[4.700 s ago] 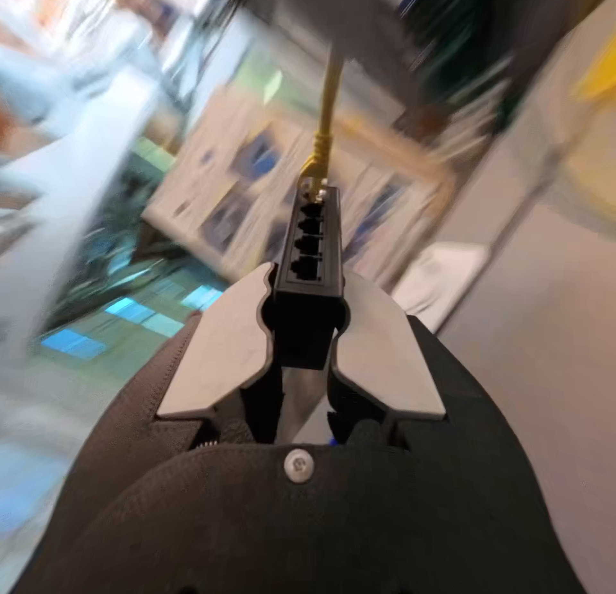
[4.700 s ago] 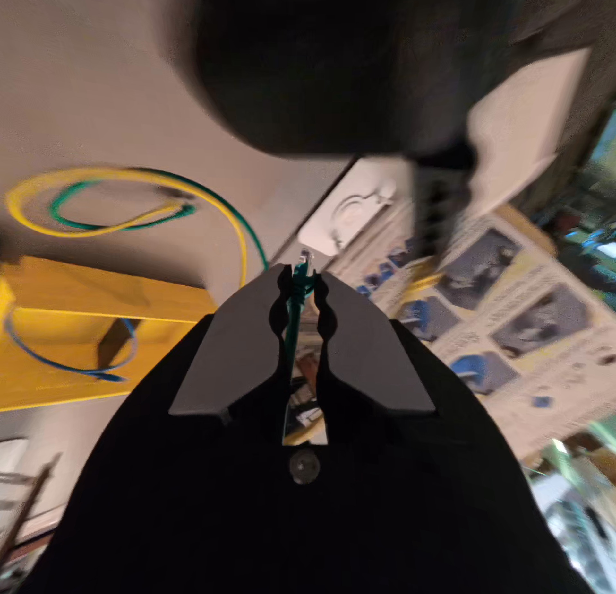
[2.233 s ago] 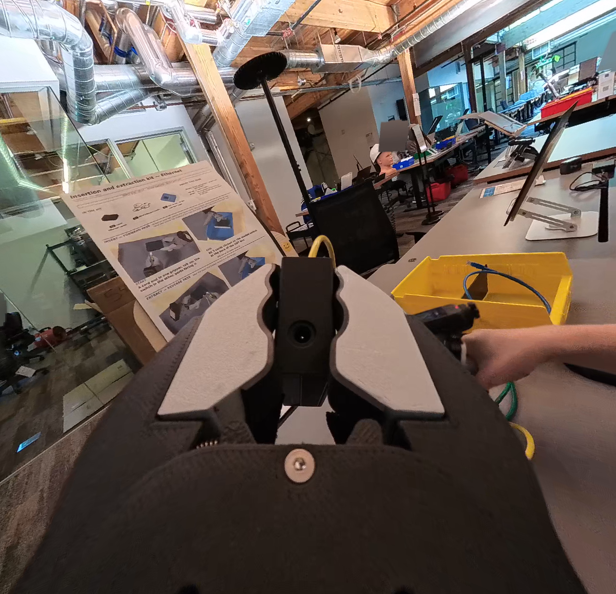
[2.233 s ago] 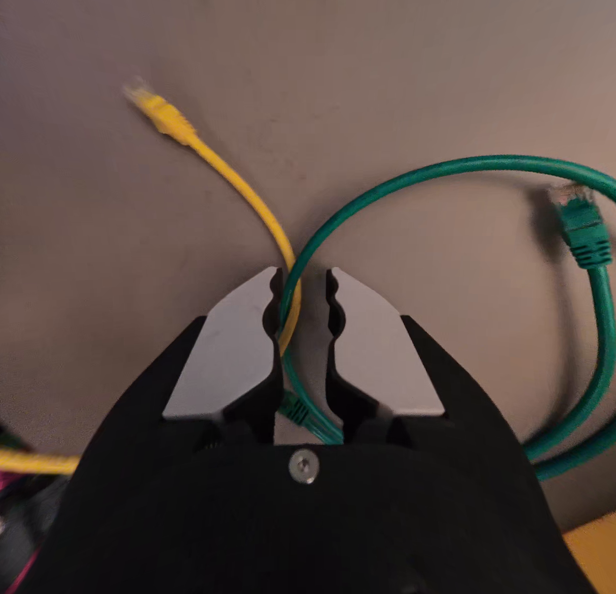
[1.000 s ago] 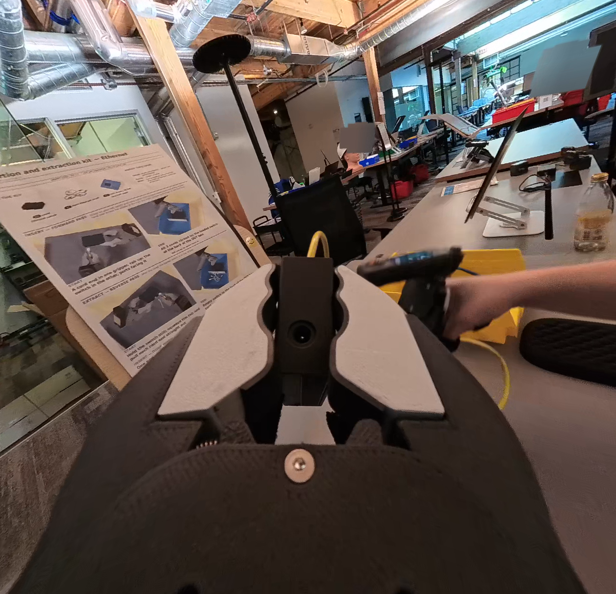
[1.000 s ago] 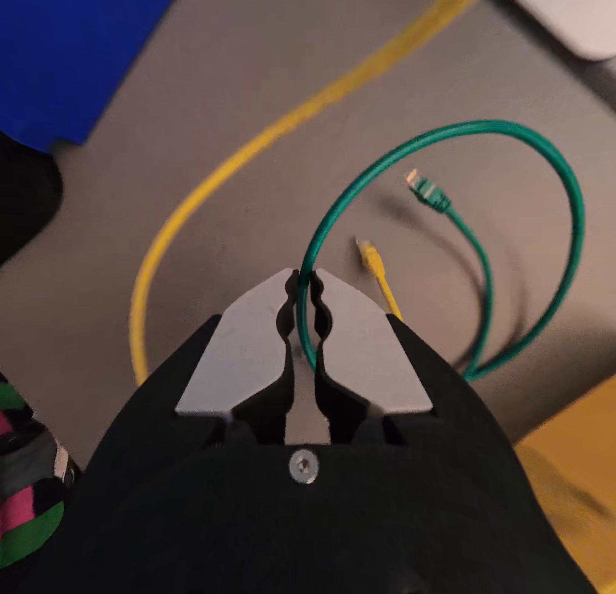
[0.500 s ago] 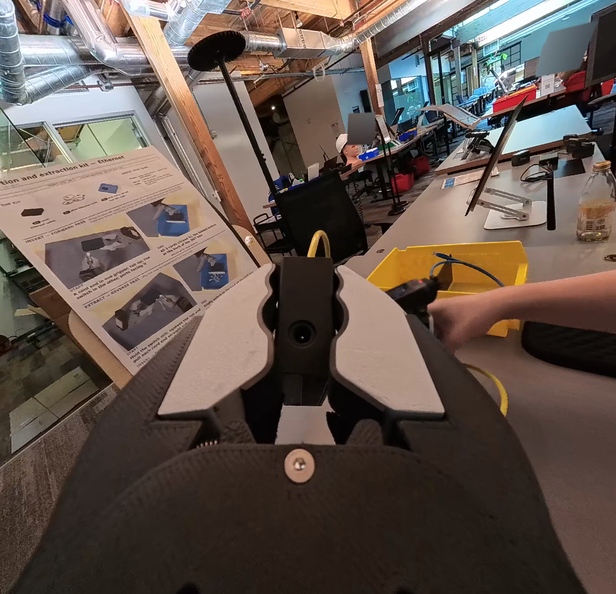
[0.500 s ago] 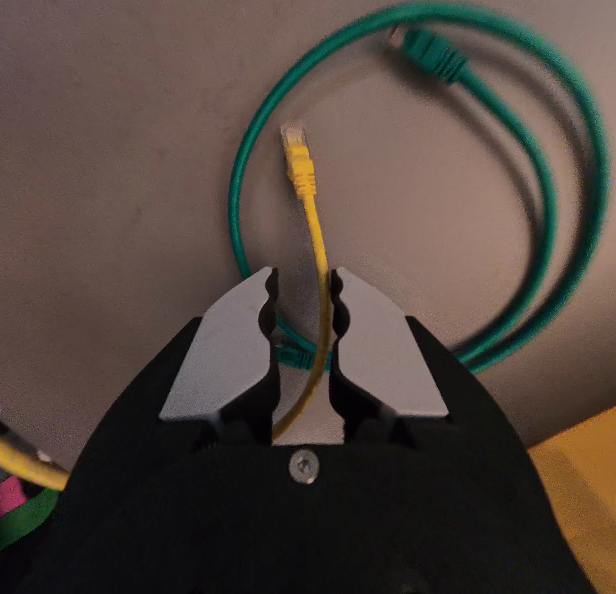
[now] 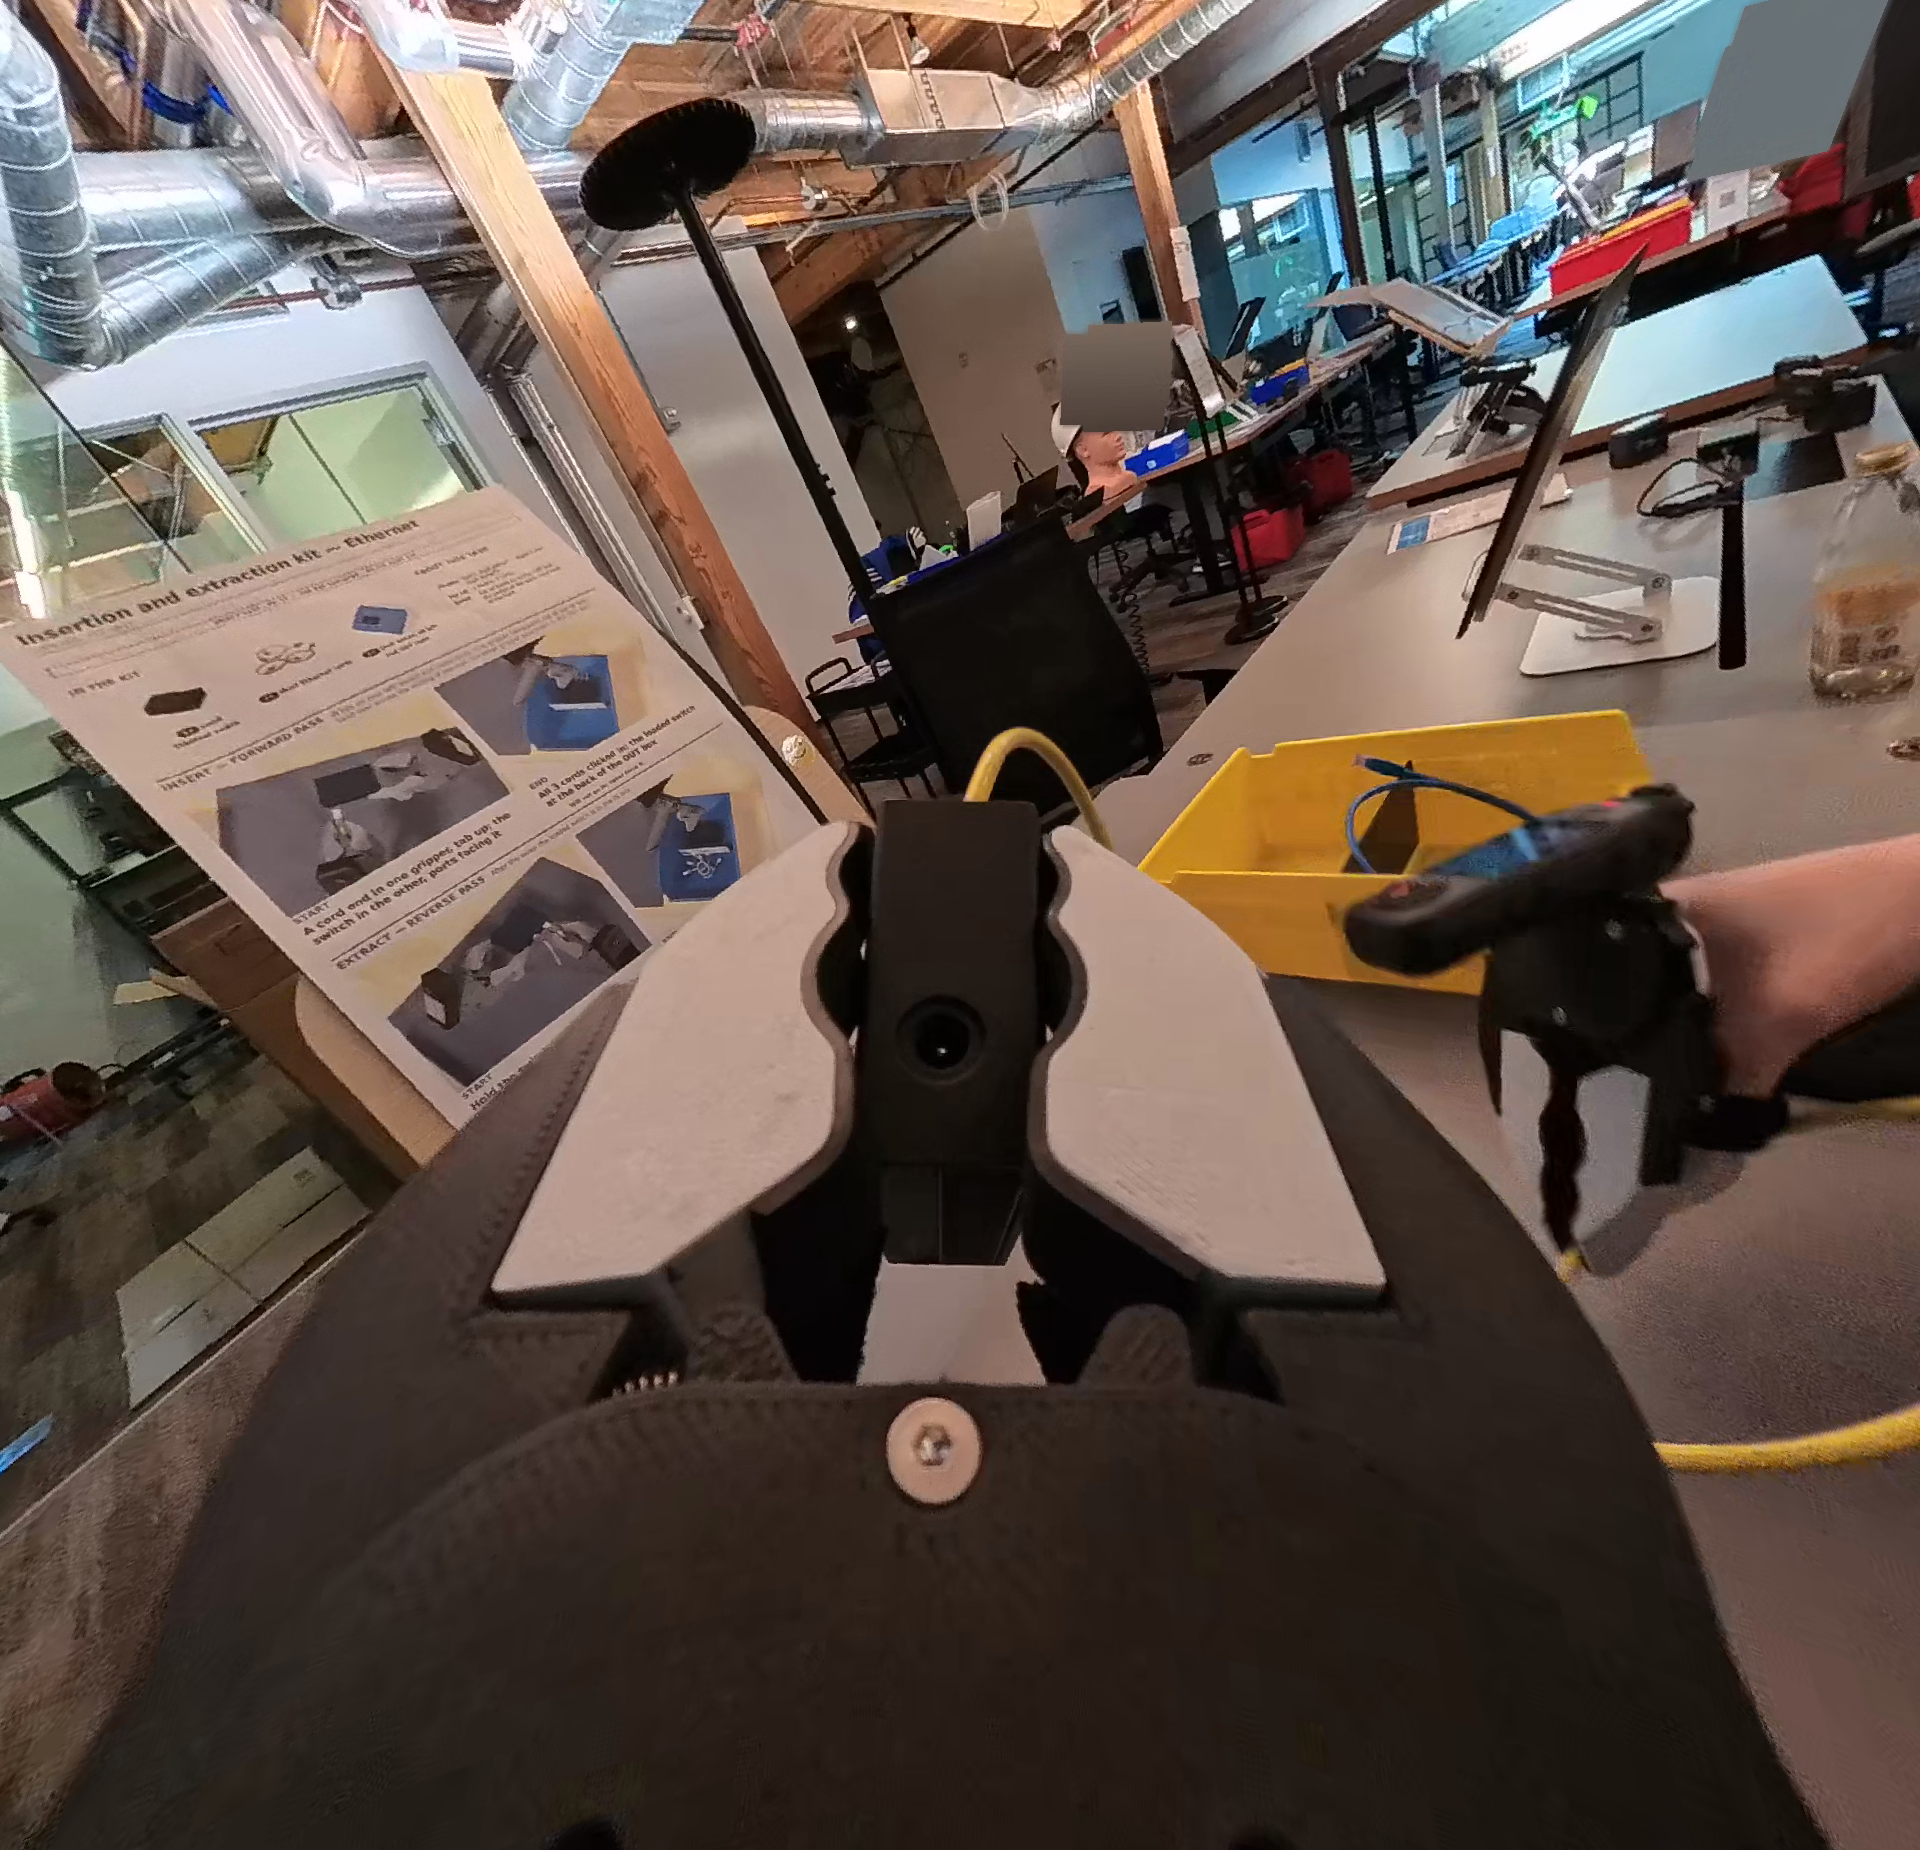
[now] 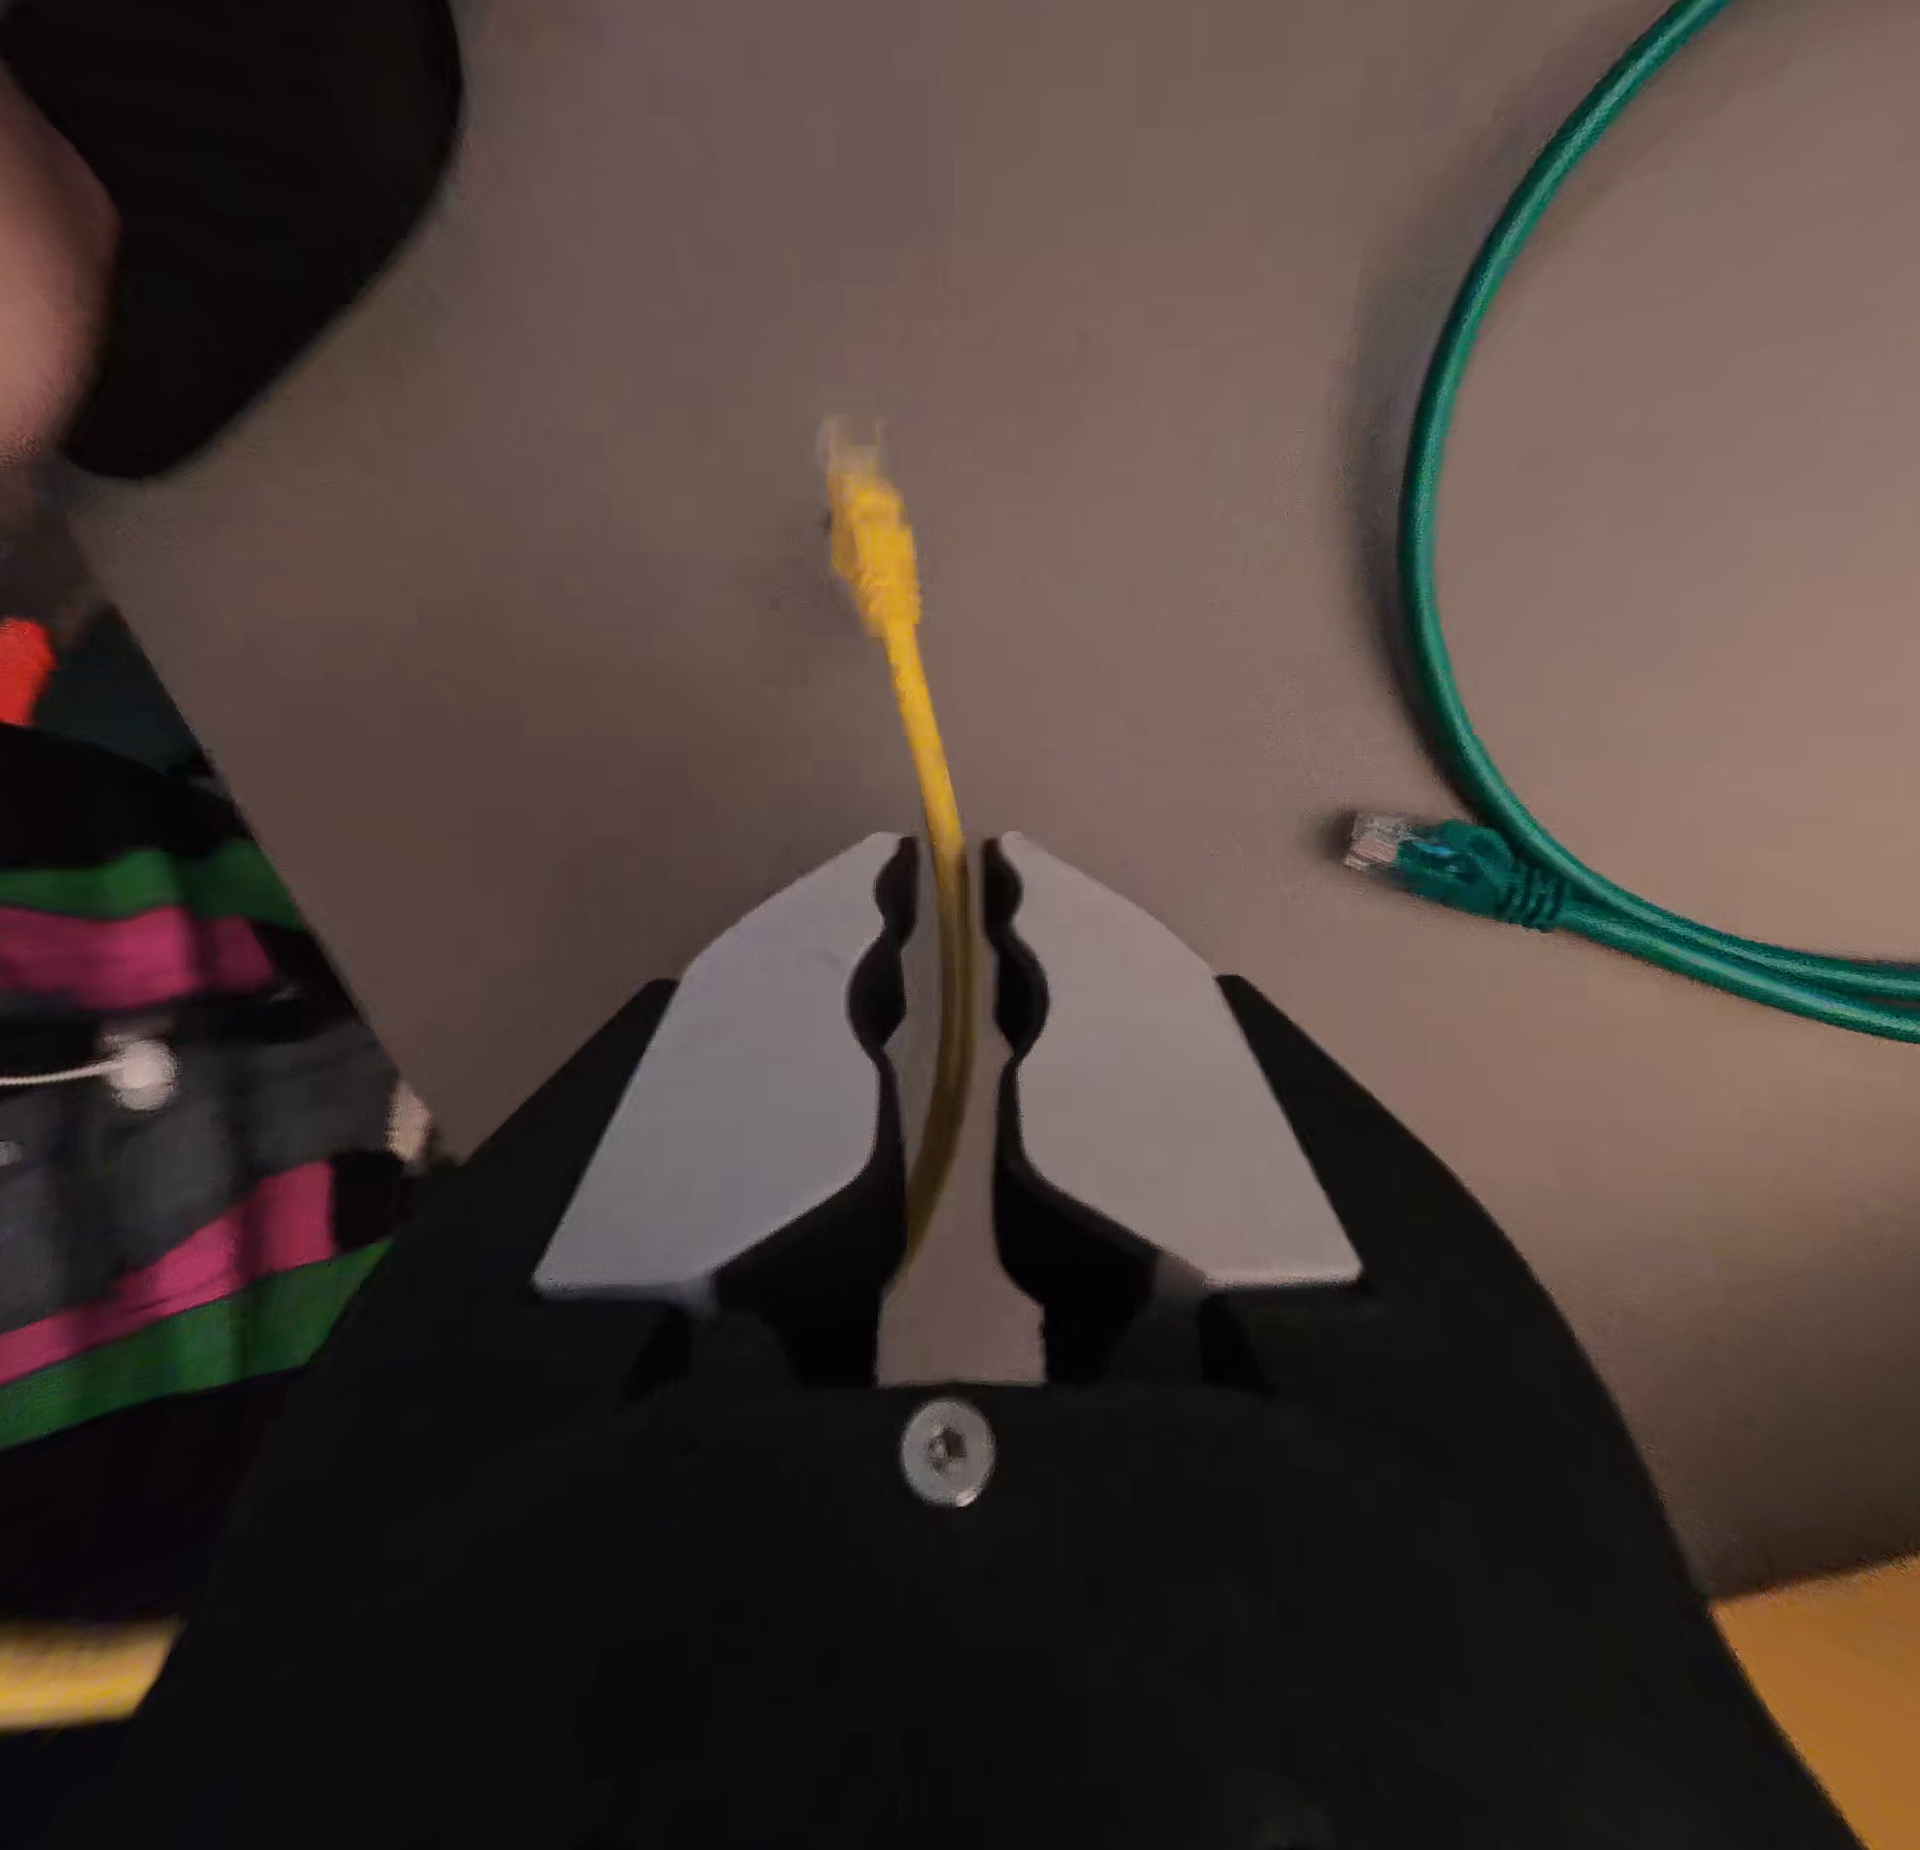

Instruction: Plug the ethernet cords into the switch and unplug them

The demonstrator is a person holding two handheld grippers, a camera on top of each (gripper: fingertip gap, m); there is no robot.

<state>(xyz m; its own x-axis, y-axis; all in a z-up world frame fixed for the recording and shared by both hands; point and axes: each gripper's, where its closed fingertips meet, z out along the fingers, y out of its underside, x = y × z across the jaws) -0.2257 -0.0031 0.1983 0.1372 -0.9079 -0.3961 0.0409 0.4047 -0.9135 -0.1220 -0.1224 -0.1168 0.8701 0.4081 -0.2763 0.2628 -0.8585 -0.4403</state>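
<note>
My left gripper (image 9: 953, 844) is shut on the black switch (image 9: 948, 979), held up with its end face toward the camera. A yellow cord (image 9: 1023, 761) arches out from behind the switch's far end. My right gripper (image 10: 951, 844) is shut on a yellow cord (image 10: 935, 792) a little behind its plug (image 10: 873, 543), which sticks out ahead above the grey table (image 10: 1143, 346). The right gripper also shows in the left wrist view (image 9: 1600, 1166), pointing down at the table on the right. A green cord (image 10: 1455, 512) lies loose on the table, its plug (image 10: 1423, 860) to my right.
A yellow bin (image 9: 1403, 844) with a blue cord (image 9: 1423, 792) stands on the table behind the right gripper. An instruction poster (image 9: 343, 751) leans at the left. A bottle (image 9: 1865, 595) and a monitor stand (image 9: 1600, 616) are farther back. A person's striped clothing (image 10: 156, 1125) is at the left. There is about 35 cm between the tips of the two grippers.
My right gripper has closed on the yellow cord and lifted it; the green cord now lies off to the right. The left gripper keeps holding the switch still.
</note>
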